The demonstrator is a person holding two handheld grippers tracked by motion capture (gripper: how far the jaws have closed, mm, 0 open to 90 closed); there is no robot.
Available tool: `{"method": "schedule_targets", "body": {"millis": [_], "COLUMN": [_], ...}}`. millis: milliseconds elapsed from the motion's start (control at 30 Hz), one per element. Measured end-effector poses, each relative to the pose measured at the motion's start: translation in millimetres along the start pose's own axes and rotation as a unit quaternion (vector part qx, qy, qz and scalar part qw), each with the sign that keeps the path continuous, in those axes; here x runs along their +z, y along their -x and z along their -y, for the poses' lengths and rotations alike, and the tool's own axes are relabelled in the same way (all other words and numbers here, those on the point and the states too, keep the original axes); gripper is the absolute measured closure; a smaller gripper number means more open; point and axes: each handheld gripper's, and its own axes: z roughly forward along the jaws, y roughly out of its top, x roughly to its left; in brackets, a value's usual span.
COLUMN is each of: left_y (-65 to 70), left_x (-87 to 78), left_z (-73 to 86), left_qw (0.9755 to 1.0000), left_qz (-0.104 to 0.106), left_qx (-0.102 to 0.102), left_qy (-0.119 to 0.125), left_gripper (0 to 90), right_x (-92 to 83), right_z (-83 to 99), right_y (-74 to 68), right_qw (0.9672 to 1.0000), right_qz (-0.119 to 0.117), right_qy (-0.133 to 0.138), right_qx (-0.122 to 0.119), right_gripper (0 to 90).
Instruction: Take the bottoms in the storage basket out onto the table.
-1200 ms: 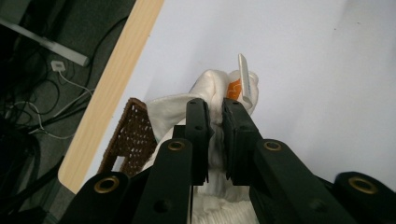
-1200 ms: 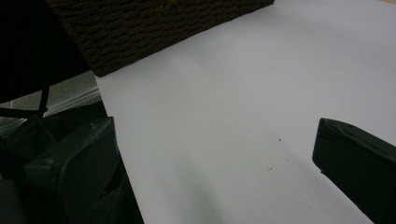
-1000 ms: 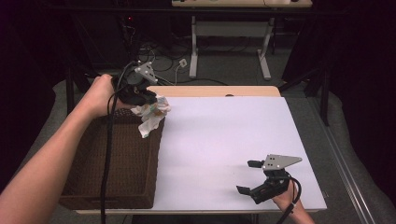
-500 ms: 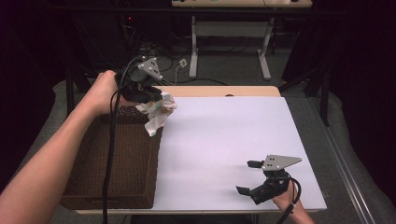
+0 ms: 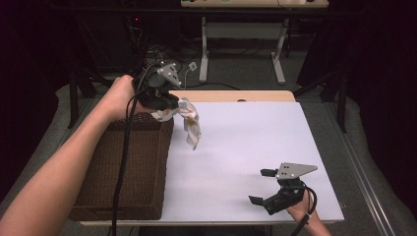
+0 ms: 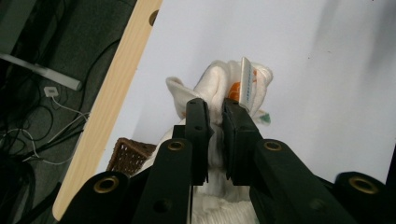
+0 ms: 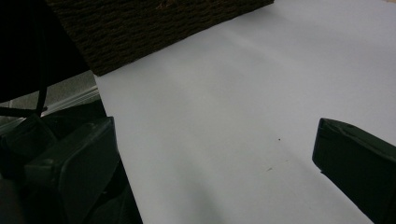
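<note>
**A white cloth lifted beside a wicker basket**

At the left of the high view, a bare forearm reached in over a dark brown wicker basket (image 5: 123, 167) that stood on the left edge of the white surface (image 5: 246, 147). The left hand-held gripper (image 5: 164, 101) hung above the basket's far right corner, its jaws clamped shut on a white cloth (image 5: 189, 120) with small orange and green marks. The cloth dangled clear of the surface, just beside the basket's far corner. In the left gripper view, the cloth (image 6: 224, 93) bunched between the two black jaws, a label sticking up from it. Well apart, near the front right corner of the surface, the right hand-held gripper (image 5: 263, 189) rested low with its jaws wide apart, holding nothing.
</note>
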Motion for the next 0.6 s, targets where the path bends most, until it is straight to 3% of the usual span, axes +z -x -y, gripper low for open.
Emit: {"method": "schedule_targets", "body": {"millis": [600], "left_y": [3.8], "left_x": [13.6], "left_z": [-9.0], "left_qw": [0.9997], "left_qz": [0.021], "left_qx": [-0.007], "left_qy": [0.011], "left_gripper": [81.7], "right_x": [1.4], "right_z": [-0.2], "right_y": [-0.8], "right_qw": [1.0], "right_qz": [0.0], "right_qy": [0.0], "right_qx": [-0.002], "right_gripper": [0.0]}}
